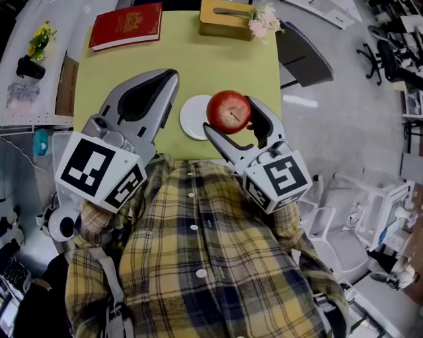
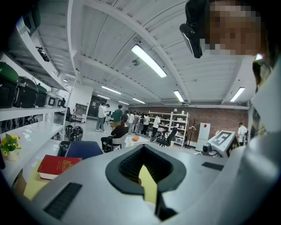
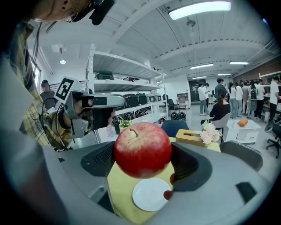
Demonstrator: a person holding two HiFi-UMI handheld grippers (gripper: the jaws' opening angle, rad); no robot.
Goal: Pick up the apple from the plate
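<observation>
Item: round red apple with a short brown stem [image 3: 142, 149], clamped at its widest girth between the two grey jaws of the right tool [image 3: 142, 160], one dark ribbed pad on each flank. Location: in the air, clear of the small round white plate [image 3: 149, 195], which sits bare below it near the 6 o'clock edge of the yellow-green counter [image 1: 198, 66]. Orientation: nearly spherical, so no marked long axis; the stem-to-base axis stands roughly upright, with the stem tipped slightly toward 11 o'clock in the right gripper view. Handling, by judgement: moderately weighty for its size, firm, with smooth waxy skin that could slip or bruise under a hard squeeze. The present hold across the middle looks the soundest. Left tool [image 1: 170, 79]: jaws closed tip to tip on nothing, held at 9 o'clock of the plate, well off the fruit. Also on the counter: flat red book with gold crest [image 1: 125, 25] at 11 o'clock; tan box with pale flowers [image 1: 228, 18] at 1 o'clock.
</observation>
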